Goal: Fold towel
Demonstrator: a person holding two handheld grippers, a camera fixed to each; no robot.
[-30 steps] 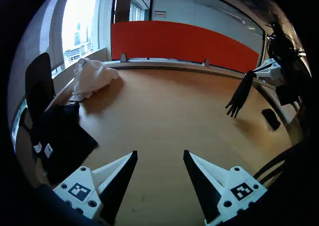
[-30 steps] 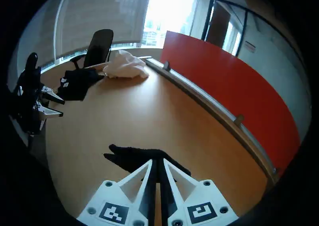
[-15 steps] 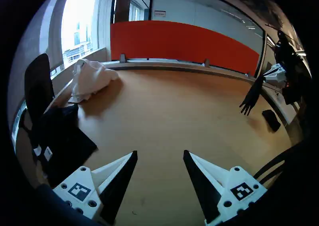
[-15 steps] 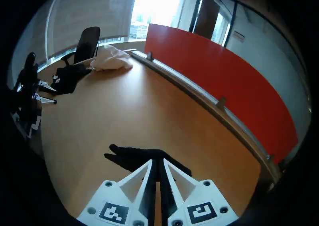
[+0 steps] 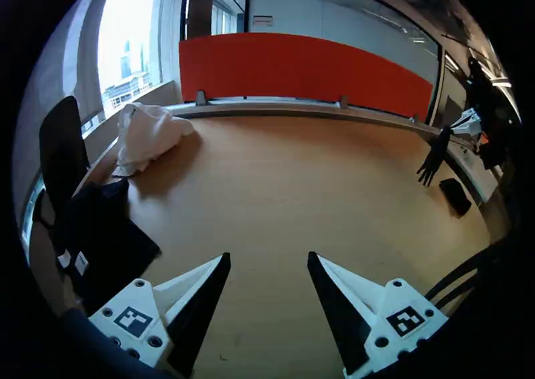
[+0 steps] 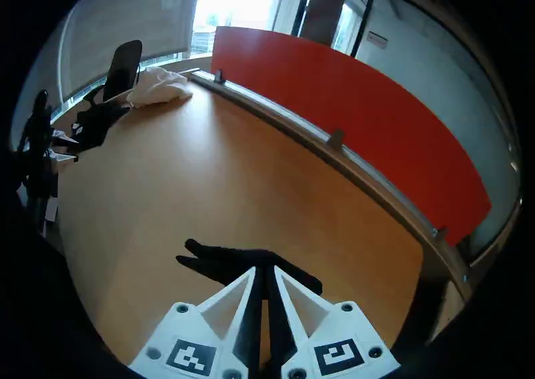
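A crumpled white towel point(image 5: 148, 135) lies at the far left end of the wooden table point(image 5: 287, 178), and from the right gripper view the towel point(image 6: 157, 86) sits far off. My left gripper point(image 5: 267, 272) hovers open above the table's near edge, nothing between its fingers. My right gripper point(image 6: 266, 275) is shut on a black glove-like cloth point(image 6: 234, 260) held above the table. In the left gripper view that right gripper point(image 5: 469, 122) is at the far right with the black cloth point(image 5: 433, 158) dangling from it.
A black garment point(image 5: 100, 232) lies on the table's left edge by a black office chair point(image 5: 57, 155). A red partition point(image 5: 301, 68) runs along the table's back edge. A small black object point(image 5: 455, 197) rests near the right edge. Windows are behind the towel.
My right gripper has carried the black cloth away toward the table's right end, farther from the towel and from the left gripper. The left gripper has barely moved.
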